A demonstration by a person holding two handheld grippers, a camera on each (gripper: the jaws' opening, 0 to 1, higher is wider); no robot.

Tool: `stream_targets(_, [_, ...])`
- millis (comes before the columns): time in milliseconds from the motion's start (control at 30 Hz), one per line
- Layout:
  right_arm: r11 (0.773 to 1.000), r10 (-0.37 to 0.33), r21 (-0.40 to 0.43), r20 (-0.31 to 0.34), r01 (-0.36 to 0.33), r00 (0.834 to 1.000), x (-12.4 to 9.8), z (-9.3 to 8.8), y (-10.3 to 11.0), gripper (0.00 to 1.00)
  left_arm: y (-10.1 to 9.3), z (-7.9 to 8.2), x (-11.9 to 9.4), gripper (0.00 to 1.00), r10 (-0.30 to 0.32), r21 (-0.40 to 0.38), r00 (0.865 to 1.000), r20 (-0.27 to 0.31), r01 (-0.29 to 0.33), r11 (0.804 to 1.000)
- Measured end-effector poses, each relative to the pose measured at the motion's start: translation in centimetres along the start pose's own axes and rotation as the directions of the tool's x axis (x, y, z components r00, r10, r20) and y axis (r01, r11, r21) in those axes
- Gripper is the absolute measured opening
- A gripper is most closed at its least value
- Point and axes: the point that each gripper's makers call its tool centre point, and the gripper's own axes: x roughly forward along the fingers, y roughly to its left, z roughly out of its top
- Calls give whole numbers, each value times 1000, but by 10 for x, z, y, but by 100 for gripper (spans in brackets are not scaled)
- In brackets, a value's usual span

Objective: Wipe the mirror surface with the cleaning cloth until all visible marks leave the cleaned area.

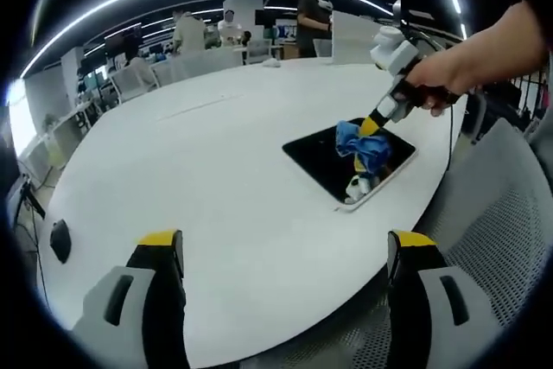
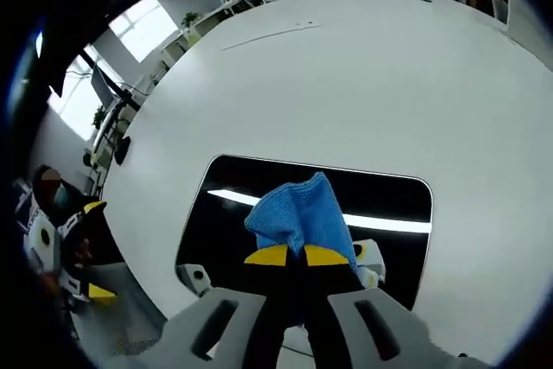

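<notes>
Large white oval tabletop (image 1: 216, 170), mostly bare. Flat rectangular mirror with dark reflective face and rounded corners (image 1: 321, 164) lying near the tabletop's right-hand edge in the left gripper view, close to the near edge in the right gripper view (image 2: 389, 200). Bright strip of ceiling light reflected across the glass.

Crumpled blue cleaning cloth (image 2: 302, 213) resting on the mirror, pinched at its near end. Right gripper (image 2: 288, 256): yellow-tipped jaws drawn close together, clamped on the cloth. Seen from the left gripper view (image 1: 373, 126), held by a person's hand (image 1: 445, 75), angled down onto the cloth (image 1: 361, 146) over the mirror's far-right part.

Left gripper (image 1: 285, 244): jaws spread wide, nothing between them, hovering above the near edge of the tabletop, well apart from the mirror. In the right gripper view, visible at the far left, off the tabletop's edge (image 2: 60, 248).

Grey mesh chair (image 1: 501, 239) just beside the tabletop's right edge. Small black object (image 1: 60, 240) at the left edge. Thin seam line across the far half of the tabletop. Beyond: office desks, chairs, monitors, people standing (image 1: 313, 15), long ceiling light strips, bright windows (image 2: 147, 28) at one side.

No legible writing or brand marks; marks on the glass too small to tell.
</notes>
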Motion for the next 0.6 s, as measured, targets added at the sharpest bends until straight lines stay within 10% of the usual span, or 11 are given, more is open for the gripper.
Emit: stream_targets(600, [998, -52, 35, 16, 52, 998, -34, -12, -51, 0, -12, -2, 1, 99, -31, 14, 999, -30, 32, 999])
